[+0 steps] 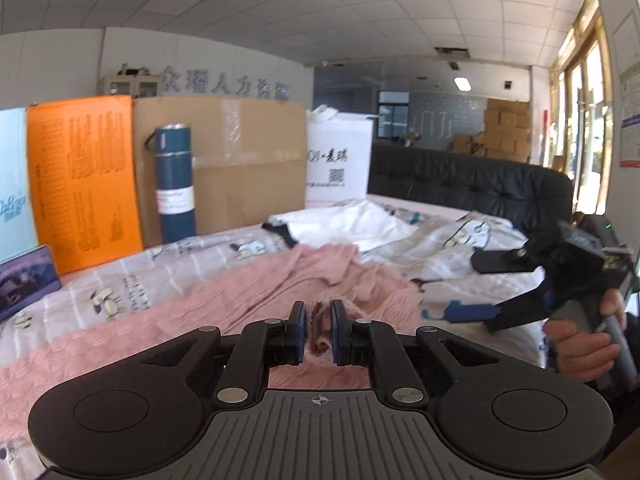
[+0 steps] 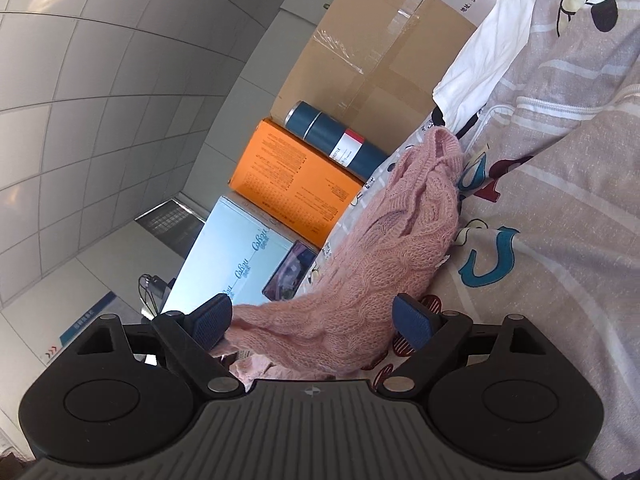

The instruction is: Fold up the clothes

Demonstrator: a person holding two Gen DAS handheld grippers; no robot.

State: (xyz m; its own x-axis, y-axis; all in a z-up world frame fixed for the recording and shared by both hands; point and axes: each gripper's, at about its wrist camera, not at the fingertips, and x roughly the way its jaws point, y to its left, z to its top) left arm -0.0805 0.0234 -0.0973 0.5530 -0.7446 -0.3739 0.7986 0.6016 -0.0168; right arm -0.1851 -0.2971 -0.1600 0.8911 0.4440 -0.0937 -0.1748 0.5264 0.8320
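Left gripper (image 1: 318,334): both blue pads pinched together on a bunched fold of the pink knit sweater (image 1: 200,304), nearest the camera. Fabric visibly squeezed between them.

Right gripper (image 2: 316,322): fingers wide apart, rolled sideways so the room reads tilted in its view. Sweater edge lies in the gap between the 2 pads; the left pad touches or nearly touches the knit, can't tell which. The right pad is clear of it. In the left wrist view the right gripper sits at the near right, held by a hand (image 1: 588,344), apart from the left one.

Sweater is spread on the printed bedsheet (image 1: 120,280), running from near left toward the centre, partly rumpled. Just beyond it, a white garment (image 1: 352,224) with dark trim lies crumpled on the sheet.

Far side, along the bed edge, left to right: light blue box (image 1: 12,184), orange box (image 1: 84,176), blue flask (image 1: 174,180) upright in front of a cardboard box (image 1: 248,168), white paper bag (image 1: 340,160). Black tufted headboard (image 1: 472,184) at far right.
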